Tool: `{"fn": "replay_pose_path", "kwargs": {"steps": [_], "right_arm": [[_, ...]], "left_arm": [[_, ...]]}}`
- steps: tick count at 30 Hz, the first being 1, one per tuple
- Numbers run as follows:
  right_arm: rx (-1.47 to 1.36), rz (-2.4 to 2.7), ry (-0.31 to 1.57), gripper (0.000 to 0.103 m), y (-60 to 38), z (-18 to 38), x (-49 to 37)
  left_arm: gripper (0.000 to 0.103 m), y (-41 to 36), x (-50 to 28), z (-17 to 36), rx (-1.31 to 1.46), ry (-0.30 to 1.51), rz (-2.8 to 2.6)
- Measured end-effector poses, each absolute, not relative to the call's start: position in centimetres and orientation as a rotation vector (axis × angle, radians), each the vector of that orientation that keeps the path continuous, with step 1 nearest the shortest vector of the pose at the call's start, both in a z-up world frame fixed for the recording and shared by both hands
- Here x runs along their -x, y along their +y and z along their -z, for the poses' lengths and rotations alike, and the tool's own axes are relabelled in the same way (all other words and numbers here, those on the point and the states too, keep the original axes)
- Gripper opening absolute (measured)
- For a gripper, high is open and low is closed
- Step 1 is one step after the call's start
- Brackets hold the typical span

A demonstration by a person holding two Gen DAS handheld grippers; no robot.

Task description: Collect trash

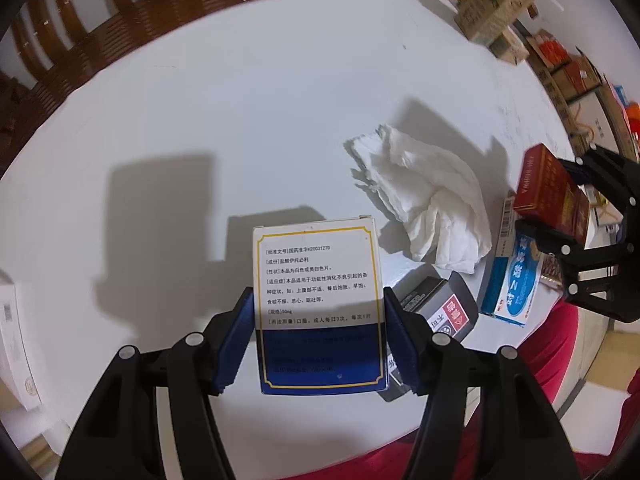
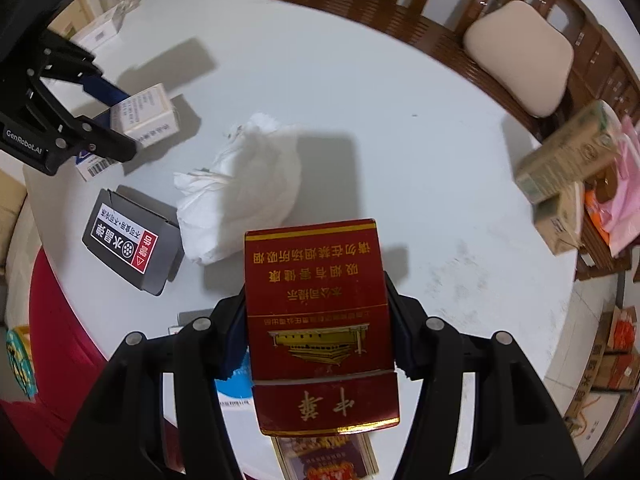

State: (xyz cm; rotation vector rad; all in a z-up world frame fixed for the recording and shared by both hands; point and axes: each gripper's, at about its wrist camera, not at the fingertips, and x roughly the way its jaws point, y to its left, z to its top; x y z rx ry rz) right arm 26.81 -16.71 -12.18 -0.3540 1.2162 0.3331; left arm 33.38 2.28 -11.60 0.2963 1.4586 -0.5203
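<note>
My left gripper [image 1: 320, 320] is shut on a white and blue medicine box [image 1: 318, 280] and holds it above the white round table [image 1: 240, 100]; the box also shows in the right wrist view [image 2: 144, 114]. My right gripper [image 2: 316, 320] is shut on a red cigarette pack [image 2: 318, 300], also seen at the right of the left wrist view [image 1: 548, 192]. A crumpled white tissue [image 1: 424, 208] [image 2: 248, 192] lies on the table between them. A grey box [image 1: 436, 308] [image 2: 132, 240] and a blue and white box [image 1: 512, 280] lie near the front edge.
Wooden chairs [image 1: 80, 32] stand around the table, one with a beige cushion [image 2: 520, 56]. Cardboard cartons [image 2: 568, 160] are stacked at the right. A red stool or seat [image 2: 60, 320] stands below the table's edge. A white box [image 1: 12, 340] lies at far left.
</note>
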Motion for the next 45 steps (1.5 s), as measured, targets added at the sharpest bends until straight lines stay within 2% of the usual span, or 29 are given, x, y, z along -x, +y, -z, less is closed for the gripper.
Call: {"fn": "replay_pose_path", "kwargs": {"steps": [7,14,25,35,45], "right_arm": [[0.285,-0.27,1.103,0.056,-18.6,6.9,-24.7],[0.234,-0.244,0.968,0.056,-19.5,1.1,-21.1],[0.206,-0.252,0.801,0.056,-18.2,-5.6,-10.9],[0.24,-0.267,0.73,0.056,-16.3,-7.7,-2.7],[0.291,-0.299,0.736,0.056,-13.7,-5.1,2.8]], "left_arm": [[0.06,3.8,-30.8,7.5,-0.281,1.386,0.49],[0.06,1.9,-26.7,3.2,-0.277,1.295,0.478],[0.06,-0.3,-17.9,-2.5,-0.273,1.155,0.522],[0.06,-1.0,-11.6,-3.2,-0.28,1.115,0.549],[0.06,-2.0,-6.7,0.6,-0.289,1.14,0.583]]}}
